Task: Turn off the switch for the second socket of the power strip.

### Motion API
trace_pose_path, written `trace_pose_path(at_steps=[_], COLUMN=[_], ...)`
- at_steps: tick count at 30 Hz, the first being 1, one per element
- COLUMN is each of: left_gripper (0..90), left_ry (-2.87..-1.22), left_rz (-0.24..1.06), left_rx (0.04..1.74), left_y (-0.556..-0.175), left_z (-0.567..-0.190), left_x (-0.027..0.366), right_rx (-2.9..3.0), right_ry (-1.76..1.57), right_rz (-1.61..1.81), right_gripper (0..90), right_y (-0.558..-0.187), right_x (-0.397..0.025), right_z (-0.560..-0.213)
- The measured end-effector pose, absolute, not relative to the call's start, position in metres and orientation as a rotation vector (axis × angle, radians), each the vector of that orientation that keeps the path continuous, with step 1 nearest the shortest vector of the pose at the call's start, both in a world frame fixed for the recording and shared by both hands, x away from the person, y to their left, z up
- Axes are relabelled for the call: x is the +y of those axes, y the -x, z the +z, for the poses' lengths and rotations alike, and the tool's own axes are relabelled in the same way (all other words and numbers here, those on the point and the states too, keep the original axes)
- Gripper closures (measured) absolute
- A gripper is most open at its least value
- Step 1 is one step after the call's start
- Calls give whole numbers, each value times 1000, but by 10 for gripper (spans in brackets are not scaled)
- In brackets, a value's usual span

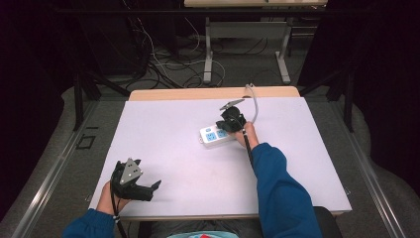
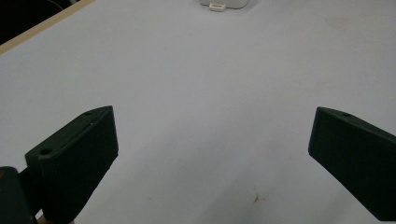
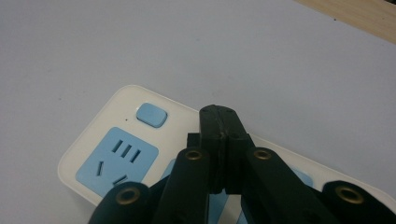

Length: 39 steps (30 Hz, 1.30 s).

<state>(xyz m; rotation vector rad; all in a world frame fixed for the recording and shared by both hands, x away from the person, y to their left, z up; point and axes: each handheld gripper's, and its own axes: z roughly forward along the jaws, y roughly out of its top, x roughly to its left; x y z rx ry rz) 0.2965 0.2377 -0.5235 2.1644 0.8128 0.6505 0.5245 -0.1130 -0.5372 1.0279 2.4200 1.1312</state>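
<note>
Right gripper pressed together above power strip mid-table right, just short of blue switch, press seemingly not yet made; left gripper spread, idle near-left.

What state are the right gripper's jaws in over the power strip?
Shut: the right gripper shows both jaws pressed together, nothing between, above the power strip.

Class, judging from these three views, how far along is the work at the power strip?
Done: the right gripper has reached the power strip, its jaws shut over the strip's top. In hand: it hovers near the blue switch; contact can't be told. Left: any press or handling of the strip. The left gripper waits open above the table.
</note>
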Motion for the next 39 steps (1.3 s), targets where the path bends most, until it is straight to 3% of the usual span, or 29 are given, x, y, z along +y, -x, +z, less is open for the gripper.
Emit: trace_pose_path(at_steps=[39], left_gripper=[14], left_ry=[-2167], left_rz=[641], left_rx=[821], left_y=[-296], left_z=[-524], left_x=[237], right_rx=[2376], right_ry=[-1022], right_rz=[1134], right_gripper=[900], right_y=[-520], right_x=[-112], right_z=[-541])
